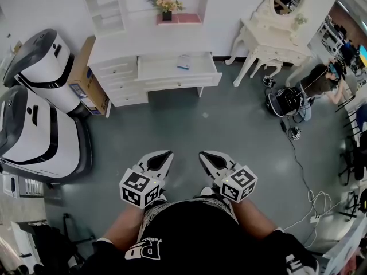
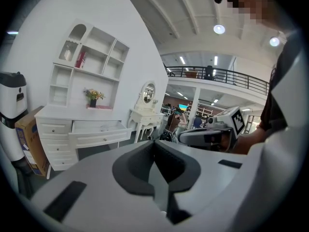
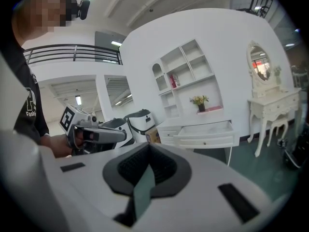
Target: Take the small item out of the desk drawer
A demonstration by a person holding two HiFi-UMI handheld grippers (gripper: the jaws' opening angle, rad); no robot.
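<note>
1. Tools first, nearest to the camera: left tool (image 1: pixel 162 155) and right tool (image 1: pixel 206 156) are held side by side in front of the person's waist, pointing ahead and slightly down. Each has its jaws pressed together with nothing between them. Both are empty.
2. Floor (image 1: pixel 189 119): a bare grey stretch lies between the tools and the furniture. The tools are well apart from the table.
3. Table (image 1: pixel 129 49): white, against the far wall, with a stack of small drawers at its left. The wide drawer (image 1: pixel 178 79) stands pulled out toward the room.
4. Small item (image 1: pixel 183 63): flat, blue and white, lying inside the open drawer, right of its middle. It is too small to identify further.
5. Status (judgement):
   - The task is at its very start.
   - Done: the drawer is already open, so no pull seems needed.
   - Left: walk up to the table, open one tool, close it on the item, and lift it clear of the drawer.
</note>
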